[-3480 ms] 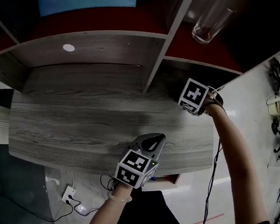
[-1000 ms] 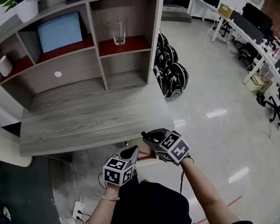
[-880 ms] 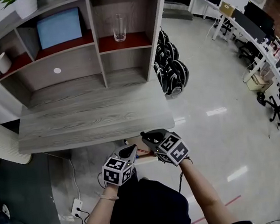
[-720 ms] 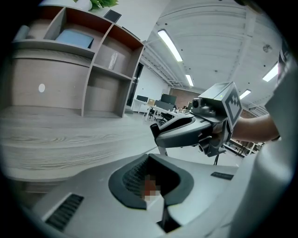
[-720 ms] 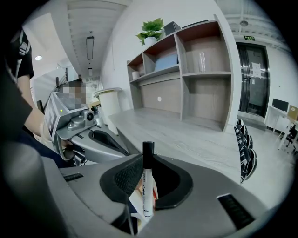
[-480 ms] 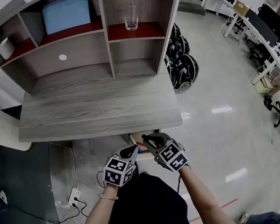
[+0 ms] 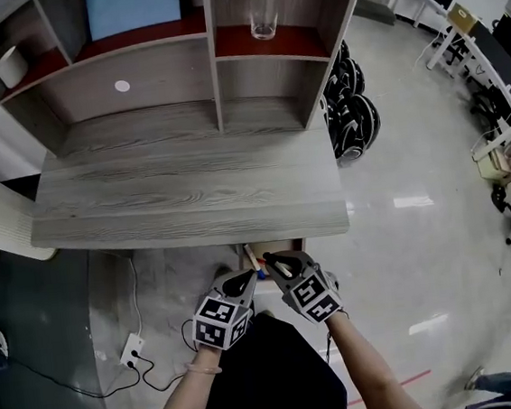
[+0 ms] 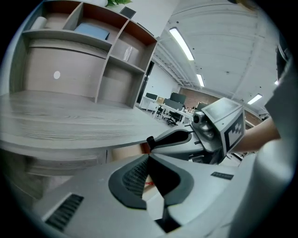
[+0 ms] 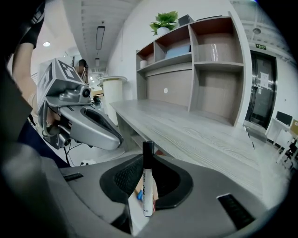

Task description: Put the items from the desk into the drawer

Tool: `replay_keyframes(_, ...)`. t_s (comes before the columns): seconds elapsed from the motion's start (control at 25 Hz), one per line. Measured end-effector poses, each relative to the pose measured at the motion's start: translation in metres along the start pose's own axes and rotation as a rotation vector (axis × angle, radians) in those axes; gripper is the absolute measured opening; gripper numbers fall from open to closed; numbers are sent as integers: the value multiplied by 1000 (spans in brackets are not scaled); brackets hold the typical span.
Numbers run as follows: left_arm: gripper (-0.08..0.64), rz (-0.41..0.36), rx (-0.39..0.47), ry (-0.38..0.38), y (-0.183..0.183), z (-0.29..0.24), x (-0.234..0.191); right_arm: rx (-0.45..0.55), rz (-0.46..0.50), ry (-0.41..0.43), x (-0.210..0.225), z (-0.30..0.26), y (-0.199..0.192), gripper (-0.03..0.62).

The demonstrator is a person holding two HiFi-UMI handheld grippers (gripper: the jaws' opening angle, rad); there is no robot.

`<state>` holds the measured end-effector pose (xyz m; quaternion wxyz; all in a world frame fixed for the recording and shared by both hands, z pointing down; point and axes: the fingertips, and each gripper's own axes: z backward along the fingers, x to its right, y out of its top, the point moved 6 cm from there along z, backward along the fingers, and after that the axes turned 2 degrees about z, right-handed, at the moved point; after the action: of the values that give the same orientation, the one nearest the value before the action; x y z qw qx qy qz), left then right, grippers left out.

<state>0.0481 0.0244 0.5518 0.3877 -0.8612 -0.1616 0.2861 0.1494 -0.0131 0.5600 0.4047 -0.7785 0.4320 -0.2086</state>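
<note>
Right gripper [image 7: 275, 262], jaws clamped on a marker [image 9: 148, 186] standing upright between them, hangs just before the drawer [image 7: 278, 246] under the bench [image 7: 191, 197], nearer than the left gripper [image 7: 243, 280], its jaws closed and empty.

The desk [image 7: 192, 206] overhangs the drawer [image 7: 278, 247] beneath it.

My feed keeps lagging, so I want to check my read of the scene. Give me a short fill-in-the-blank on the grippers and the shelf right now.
1. The right gripper is shut on a white ____ with a black cap.
2. The left gripper has its jaws together and holds ____.
3. On the red shelf above the desk stands a clear, empty ____.

Missing words: marker; nothing; glass.
</note>
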Motion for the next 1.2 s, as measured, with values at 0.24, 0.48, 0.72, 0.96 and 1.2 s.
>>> replay_keyframes(0.24, 3, 40, 7, -3, -12, -11, -9, -52, 49, -11, 2, -21, -23, 63)
replay_keyframes(0.48, 3, 41, -23, 11, -21, -30, -22, -85, -9, -36, 12, -37, -37, 64)
replay_keyframes(0.72, 3, 58, -10, 17, -17, -31, -30, -145, -34, -101, 29, -51, -54, 64)
replay_keyframes(0.96, 3, 80, -26, 0, -23, -26, -35, -185, -118, -124, 41, -66, -70, 66)
replay_keyframes(1.2, 3, 99, -31, -3, -23, -22, -39, -231, -159, -153, 45, -77, -71, 241)
